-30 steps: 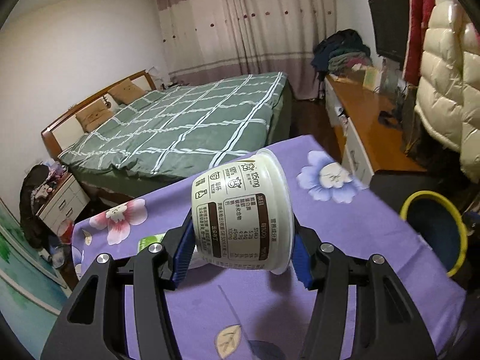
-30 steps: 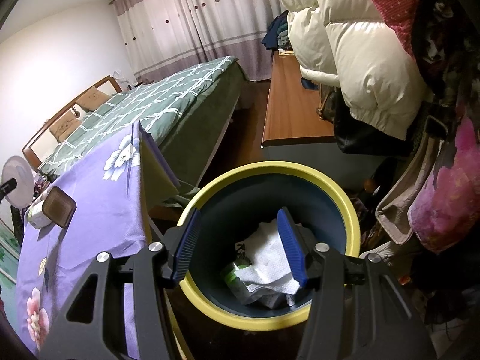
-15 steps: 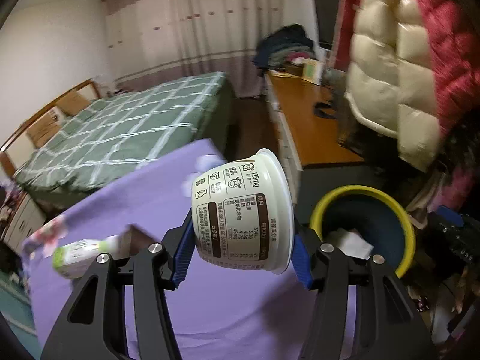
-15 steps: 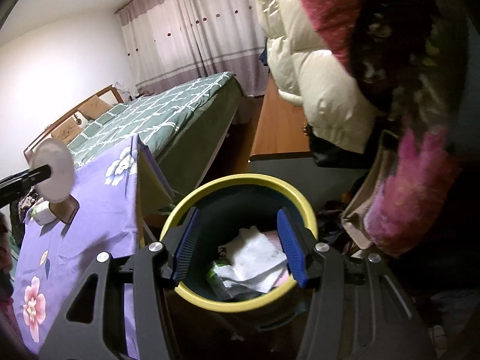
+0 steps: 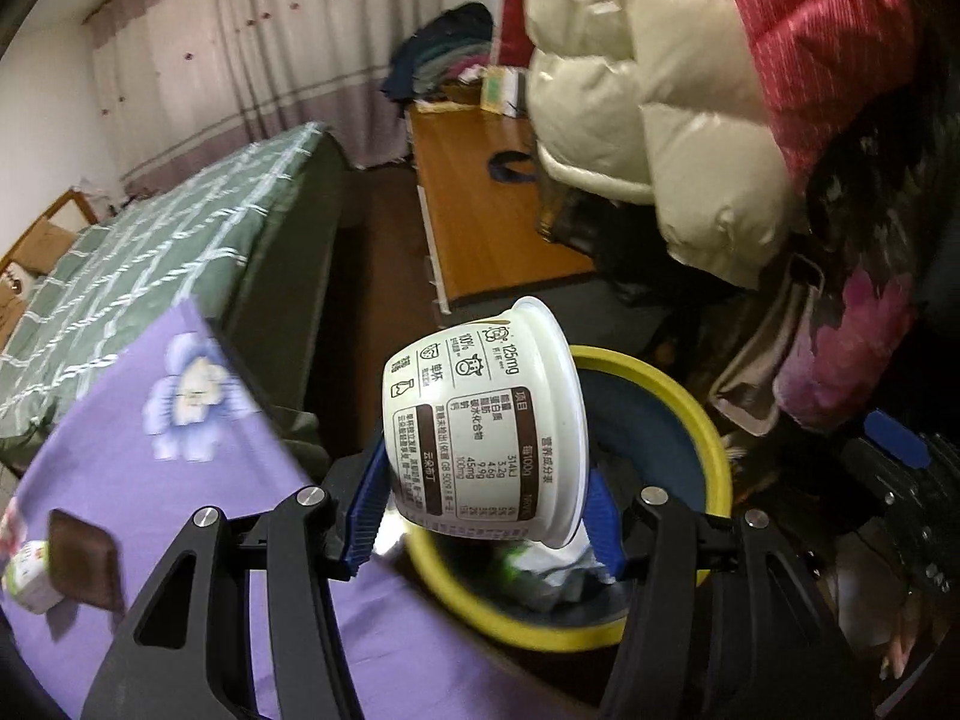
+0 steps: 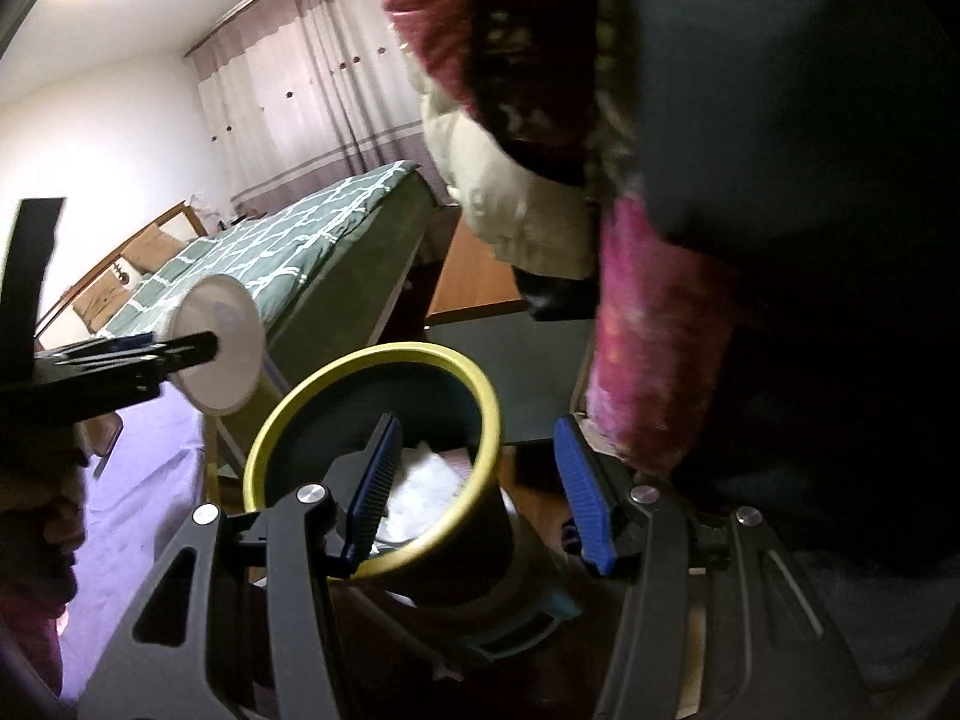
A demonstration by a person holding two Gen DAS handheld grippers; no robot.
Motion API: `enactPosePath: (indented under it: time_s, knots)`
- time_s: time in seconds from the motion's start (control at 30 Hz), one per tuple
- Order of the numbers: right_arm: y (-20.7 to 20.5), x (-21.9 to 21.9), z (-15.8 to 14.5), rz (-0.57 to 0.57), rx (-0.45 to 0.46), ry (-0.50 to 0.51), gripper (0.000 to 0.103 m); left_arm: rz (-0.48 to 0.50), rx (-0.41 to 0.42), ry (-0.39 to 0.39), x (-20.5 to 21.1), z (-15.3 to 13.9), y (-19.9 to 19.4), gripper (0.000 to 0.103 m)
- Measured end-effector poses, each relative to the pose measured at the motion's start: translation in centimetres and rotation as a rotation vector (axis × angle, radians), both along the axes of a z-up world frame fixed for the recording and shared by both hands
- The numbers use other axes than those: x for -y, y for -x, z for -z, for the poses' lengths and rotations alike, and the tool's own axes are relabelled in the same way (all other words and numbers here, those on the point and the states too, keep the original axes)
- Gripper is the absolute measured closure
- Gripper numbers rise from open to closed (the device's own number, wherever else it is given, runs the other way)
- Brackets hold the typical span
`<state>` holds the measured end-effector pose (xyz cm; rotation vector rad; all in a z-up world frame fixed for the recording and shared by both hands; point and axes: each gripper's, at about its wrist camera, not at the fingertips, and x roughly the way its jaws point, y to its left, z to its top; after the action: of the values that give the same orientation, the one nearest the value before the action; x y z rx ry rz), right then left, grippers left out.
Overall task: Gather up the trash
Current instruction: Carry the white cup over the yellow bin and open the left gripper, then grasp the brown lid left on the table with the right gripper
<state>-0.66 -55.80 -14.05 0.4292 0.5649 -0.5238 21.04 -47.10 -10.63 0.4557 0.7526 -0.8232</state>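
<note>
The left gripper [image 5: 486, 510] clamps a white cup [image 5: 486, 426] above the yellow-rimmed bin [image 5: 714, 456]; the right gripper [image 6: 480, 492], jaws wide and empty, straddles the bin's rim.

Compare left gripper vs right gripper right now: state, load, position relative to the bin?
The left gripper is shut on the yogurt cup; the right gripper is open and empty. The left holds its load short of the yellow-rimmed bin, by the rim; the right's left finger sits over the bin mouth. Both have blue pads.
</note>
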Motion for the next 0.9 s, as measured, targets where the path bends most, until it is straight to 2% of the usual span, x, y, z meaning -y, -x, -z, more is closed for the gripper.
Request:
enactPosePath:
  time_s: [0.17, 0.2, 0.23, 0.27, 0.4, 0.57, 0.67, 0.73, 0.9]
  knots:
    - [0.4, 0.5, 0.7, 0.011, -0.004, -0.024, 0.051, 0.026, -0.04, -0.026, 2.7, 2.1, 0.1, 0.046]
    - [0.4, 0.5, 0.7, 0.012, -0.002, -0.028, 0.049, 0.025, -0.04, -0.029, 2.9, 2.4, 0.0, 0.044]
    - [0.4, 0.6, 0.7, 0.013, -0.001, -0.029, 0.047, 0.02, -0.032, -0.028, 2.7, 2.6, 0.0, 0.029]
    - [0.3, 0.5, 0.8, 0.013, -0.001, -0.027, 0.047, 0.015, -0.022, -0.025, 2.6, 2.7, -0.1, 0.018]
    - [-0.3, 0.5, 1.0, 0.004, -0.007, -0.031, 0.047, -0.006, -0.012, 0.008, 1.3, 2.1, -0.3, 0.017]
    - [-1.4, -0.4, 1.3, -0.025, -0.018, -0.035, 0.047, -0.065, 0.006, 0.075, -3.7, 0.2, -0.8, 0.017]
    - [-2.8, -1.3, 1.5, -0.06, -0.039, -0.03, 0.047, -0.125, 0.02, 0.129, -8.2, -1.2, -1.2, 0.015]
    - [-3.8, -2.2, 1.5, -0.089, -0.048, -0.027, 0.047, -0.182, 0.039, 0.162, -11.9, -2.2, -1.6, 0.013]
    - [-6.3, -4.7, 1.2, -0.163, -0.065, -0.026, 0.047, -0.329, 0.099, 0.175, -20.5, -3.6, -2.8, 0.011]
